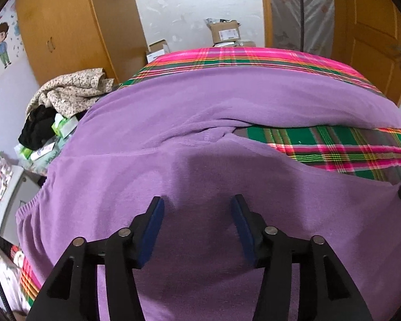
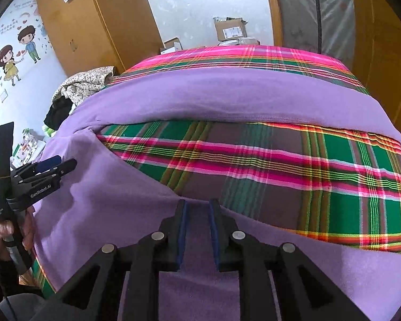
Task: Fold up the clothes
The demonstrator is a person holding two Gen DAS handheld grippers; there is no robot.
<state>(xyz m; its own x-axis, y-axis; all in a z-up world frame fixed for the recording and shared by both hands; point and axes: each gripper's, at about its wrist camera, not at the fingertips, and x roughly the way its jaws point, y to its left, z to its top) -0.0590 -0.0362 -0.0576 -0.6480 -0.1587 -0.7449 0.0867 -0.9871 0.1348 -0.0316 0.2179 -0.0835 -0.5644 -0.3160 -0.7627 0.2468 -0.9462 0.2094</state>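
Just purple trousers flat across the plaid bedspread.

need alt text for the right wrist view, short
The right gripper, its jaws slightly apart, sits over the near edge of purple trousers spread flat on a pink-and-green plaid bedspread. The left gripper hovers at the far left, above the same leg. A wooden wardrobe stands behind.

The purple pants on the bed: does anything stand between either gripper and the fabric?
Nothing visible does. The left gripper hangs open directly over the purple pants, and the right gripper sits part-open at the near leg's edge. Only the plaid sheet lies between the legs.
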